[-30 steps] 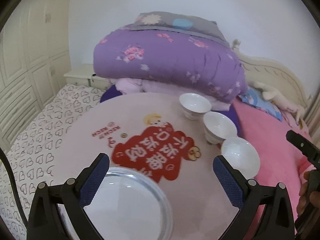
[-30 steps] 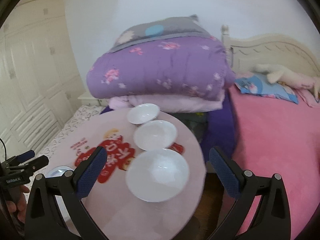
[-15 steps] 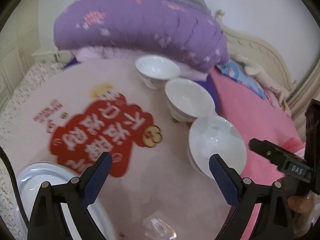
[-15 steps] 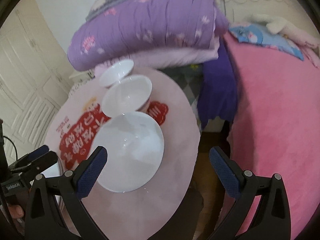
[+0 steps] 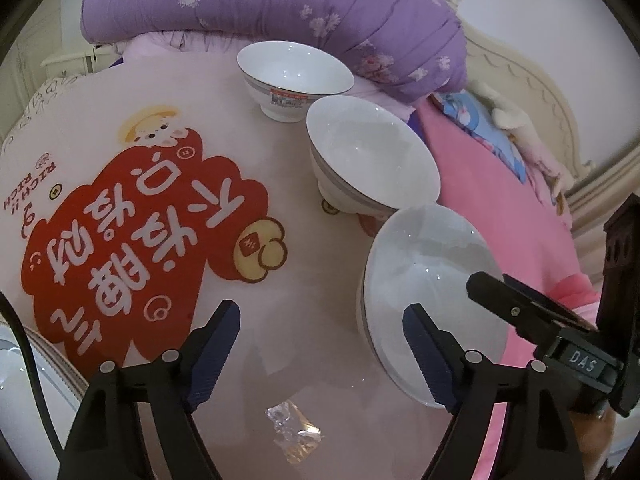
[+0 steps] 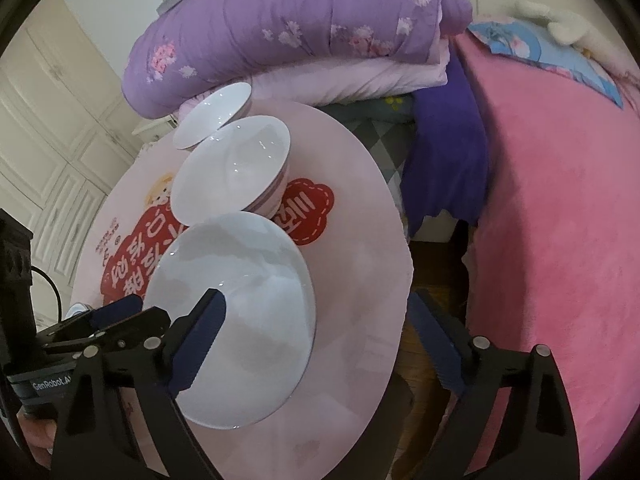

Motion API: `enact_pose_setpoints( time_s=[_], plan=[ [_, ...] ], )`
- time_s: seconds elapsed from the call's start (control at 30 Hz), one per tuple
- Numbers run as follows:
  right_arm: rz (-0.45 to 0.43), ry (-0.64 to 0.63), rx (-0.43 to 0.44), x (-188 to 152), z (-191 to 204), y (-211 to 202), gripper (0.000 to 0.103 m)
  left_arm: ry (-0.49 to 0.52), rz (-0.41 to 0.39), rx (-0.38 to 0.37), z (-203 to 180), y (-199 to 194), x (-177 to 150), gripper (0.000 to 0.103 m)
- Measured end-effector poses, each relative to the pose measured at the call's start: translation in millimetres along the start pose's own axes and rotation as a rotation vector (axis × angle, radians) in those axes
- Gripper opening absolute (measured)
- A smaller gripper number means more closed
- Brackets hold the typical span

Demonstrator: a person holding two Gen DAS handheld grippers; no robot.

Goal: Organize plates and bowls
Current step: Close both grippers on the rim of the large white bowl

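Your left gripper (image 5: 320, 336) and right gripper (image 6: 320, 322) are both closing, gripping nothing, around the nearest glossy white ceramic bowl (image 6: 236, 316) at lower centre.

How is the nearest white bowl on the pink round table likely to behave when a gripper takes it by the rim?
The nearest bowl looks glazed and glossy, so probably slippery against the pads. It seems rigid ceramic, likely chipping if knocked against the middle bowl close behind. Its wide flare probably narrows to a small base, so a one-sided rim grip may tilt it.

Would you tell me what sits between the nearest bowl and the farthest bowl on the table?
A third white bowl, the middle bowl, stands between the nearest bowl and the farthest bowl; the left wrist view shows the row most clearly.
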State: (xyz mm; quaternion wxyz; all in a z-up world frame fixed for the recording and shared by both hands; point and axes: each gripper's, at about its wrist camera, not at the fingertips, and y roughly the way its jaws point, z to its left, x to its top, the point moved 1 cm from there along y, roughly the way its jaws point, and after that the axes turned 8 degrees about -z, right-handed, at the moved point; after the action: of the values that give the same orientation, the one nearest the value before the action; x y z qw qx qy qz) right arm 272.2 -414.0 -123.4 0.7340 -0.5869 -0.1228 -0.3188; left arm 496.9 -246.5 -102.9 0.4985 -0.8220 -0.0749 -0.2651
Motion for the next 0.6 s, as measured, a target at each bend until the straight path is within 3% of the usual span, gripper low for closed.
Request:
enact_pose_setpoints(
  time_s=[0.1, 0.3, 0.37, 0.5, 0.6],
  plan=[
    [0.007, -0.002, -0.002, 0.1, -1.3, 3.1, 0.076, 0.001, 0.008, -0.009, -1.9, 5.7, 0.4, 0.061],
    [0.026, -0.013, 0.021, -2.0, -1.7, 9.4, 0.036, -0.019, 0.046, -0.044, -5.2, 22.3, 1.3, 0.029],
    [0.023, -0.021, 0.029, -3.1, -0.2, 8.8, 0.021, -0.021, 0.045, -0.054, -6.5, 25.9, 2.0, 0.023],
    [0.018, -0.042, 0.047, -3.7, 6.6, 8.0, 0.009, -0.002, 0.041, -0.074, -13.6, 28.9, 3.2, 0.007],
    [0.009, -0.054, 0.033, -3.5, 9.1, 7.6, 0.008, 0.004, 0.034, -0.058, -15.8, 30.1, 3.9, 0.007]
  ],
)
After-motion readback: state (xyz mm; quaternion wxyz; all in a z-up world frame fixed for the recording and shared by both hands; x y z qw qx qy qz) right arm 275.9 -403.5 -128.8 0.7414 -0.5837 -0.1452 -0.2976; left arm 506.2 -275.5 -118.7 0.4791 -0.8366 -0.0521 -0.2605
